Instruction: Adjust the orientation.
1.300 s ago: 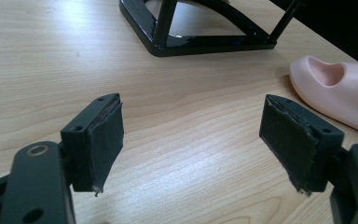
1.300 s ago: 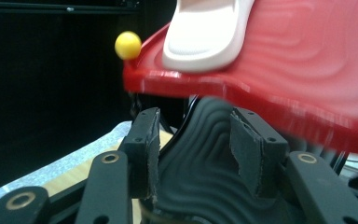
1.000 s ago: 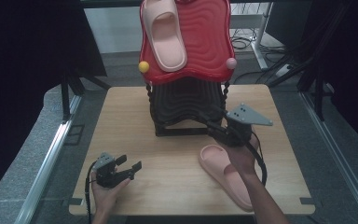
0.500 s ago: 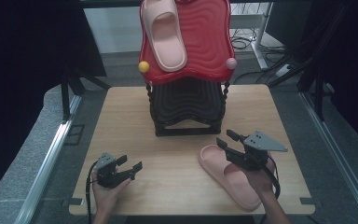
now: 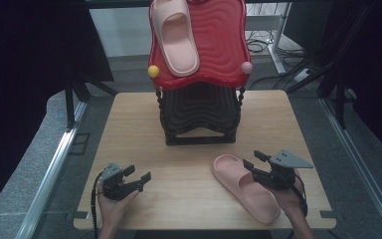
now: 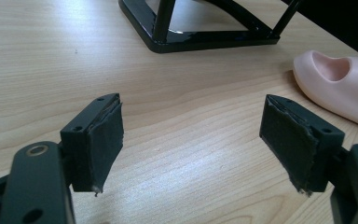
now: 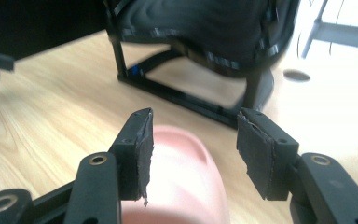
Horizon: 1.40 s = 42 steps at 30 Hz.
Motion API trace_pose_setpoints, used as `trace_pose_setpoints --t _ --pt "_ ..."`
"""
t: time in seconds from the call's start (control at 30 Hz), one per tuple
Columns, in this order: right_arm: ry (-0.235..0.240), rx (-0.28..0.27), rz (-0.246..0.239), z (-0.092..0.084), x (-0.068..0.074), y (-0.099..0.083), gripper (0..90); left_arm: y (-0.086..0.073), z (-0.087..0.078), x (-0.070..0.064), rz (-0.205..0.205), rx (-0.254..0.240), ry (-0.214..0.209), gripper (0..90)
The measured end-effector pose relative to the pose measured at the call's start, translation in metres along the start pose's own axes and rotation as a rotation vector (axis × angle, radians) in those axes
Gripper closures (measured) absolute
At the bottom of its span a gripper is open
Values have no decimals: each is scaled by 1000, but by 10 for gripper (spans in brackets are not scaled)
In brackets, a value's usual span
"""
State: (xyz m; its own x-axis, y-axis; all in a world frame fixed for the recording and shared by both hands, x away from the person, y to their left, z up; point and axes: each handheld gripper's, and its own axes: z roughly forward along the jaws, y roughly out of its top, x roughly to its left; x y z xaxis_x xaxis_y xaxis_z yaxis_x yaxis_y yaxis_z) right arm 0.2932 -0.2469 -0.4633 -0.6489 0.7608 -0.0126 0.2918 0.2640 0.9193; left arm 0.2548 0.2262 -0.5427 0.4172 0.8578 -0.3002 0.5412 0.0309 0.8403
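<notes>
Wooden table (image 5: 189,164) carries a black rack (image 5: 199,117) at its far middle. On the near right lies a pink slipper (image 5: 246,186), the right gripper (image 5: 256,162) hovering over it, jaws apart. Near left, the left gripper (image 5: 140,173) gapes empty.

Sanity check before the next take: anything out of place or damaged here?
The pair is split: one pink slipper lies on the rack's red top shelf, its mate lies on the table by the open right gripper. The pads on both grippers look frayed at the edges. Nothing spilled.
</notes>
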Motion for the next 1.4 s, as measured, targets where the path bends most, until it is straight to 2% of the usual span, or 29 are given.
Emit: trace_pose_setpoints --t 0.2,0.37,0.53,0.63,0.8,0.97,1.07,1.17,1.23,1.37,1.4 --pt "-31 80 24 -5 -13 -21 482 -1 0 -3 6 3 -6 216" --pt "-41 139 42 -12 -23 -36 599 -1 1 -3 8 6 -8 215" --pt "-73 201 64 -20 -32 -54 740 -2 2 -3 13 10 -8 215" --pt "-87 244 82 -27 -38 -68 827 -4 3 -2 -3 12 -15 216" --pt "-87 299 87 -40 -39 -84 896 -4 2 -2 -5 7 -14 217" --pt "-88 325 66 -56 -31 -99 898 -4 2 -3 -5 10 -17 217" --pt "-66 325 56 -62 -21 -106 899 -4 4 -4 -4 12 -19 218" --pt "-6 323 11 -61 -5 -104 899 -5 6 -7 4 21 -25 218" --pt "16 327 -11 -56 4 -102 899 -5 7 -8 9 23 -28 218" --pt "100 331 -28 -43 22 -98 899 -5 7 -9 4 25 -31 218" --pt "107 328 -30 -41 25 -97 898 -5 7 -9 6 25 -31 218"
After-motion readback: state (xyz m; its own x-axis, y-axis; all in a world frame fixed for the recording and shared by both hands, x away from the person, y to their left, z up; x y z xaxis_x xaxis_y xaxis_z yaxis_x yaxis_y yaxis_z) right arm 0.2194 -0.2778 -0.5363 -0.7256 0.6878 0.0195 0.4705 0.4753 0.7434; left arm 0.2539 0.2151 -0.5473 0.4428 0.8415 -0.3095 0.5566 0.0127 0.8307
